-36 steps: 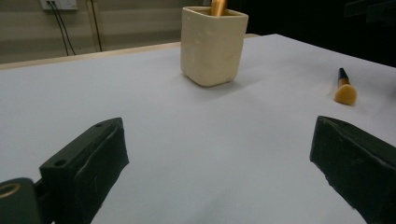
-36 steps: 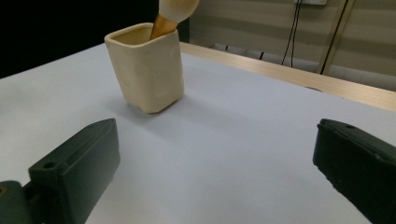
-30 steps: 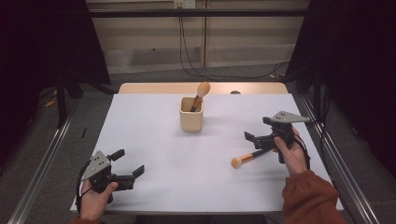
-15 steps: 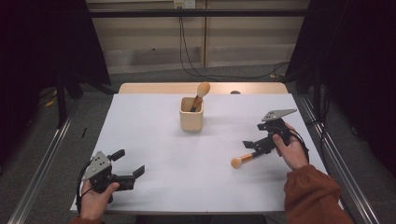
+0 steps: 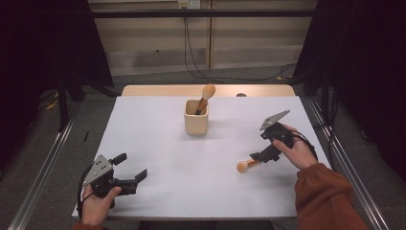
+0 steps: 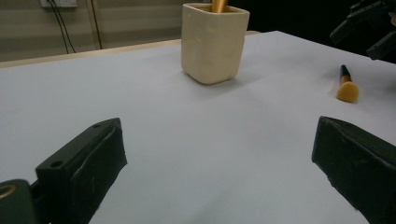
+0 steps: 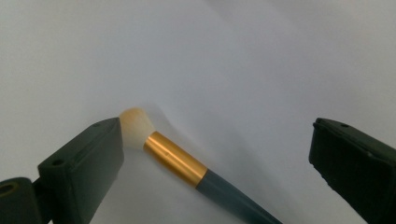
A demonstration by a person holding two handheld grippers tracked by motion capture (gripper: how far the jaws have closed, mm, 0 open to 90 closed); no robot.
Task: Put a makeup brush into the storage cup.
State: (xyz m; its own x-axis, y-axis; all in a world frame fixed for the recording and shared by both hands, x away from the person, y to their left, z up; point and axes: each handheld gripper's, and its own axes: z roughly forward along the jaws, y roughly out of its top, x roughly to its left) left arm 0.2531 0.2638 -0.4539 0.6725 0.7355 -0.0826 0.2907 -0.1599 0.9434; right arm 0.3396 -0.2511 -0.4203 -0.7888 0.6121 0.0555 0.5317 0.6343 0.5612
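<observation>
Now, the right gripper (image 5: pixel 261 155) is poised over the loose brush (image 5: pixel 247 165), which lies flat on the white table (image 5: pixel 158 134) at about four o'clock from the cream holder (image 5: pixel 196 123). In the right gripper view the jaws stand wide apart with nothing between them pinched yet; the brush's pale tuft (image 7: pixel 135 126) sits right against the left jaw, and the gold ferrule (image 7: pixel 174 158) and dark handle (image 7: pixel 233 196) run off towards five o'clock. To my eye that's off-centre. The tidy move is to slide across until the ferrule or upper handle sits midway between the jaws, then lower and close on the firm part, never on the bristles. A second brush (image 5: pixel 205 96) already leans in the holder, tipped towards one o'clock, so aim for the free side. The left gripper (image 5: pixel 129 176), jaws spread and empty, rests at seven o'clock, well apart.
</observation>
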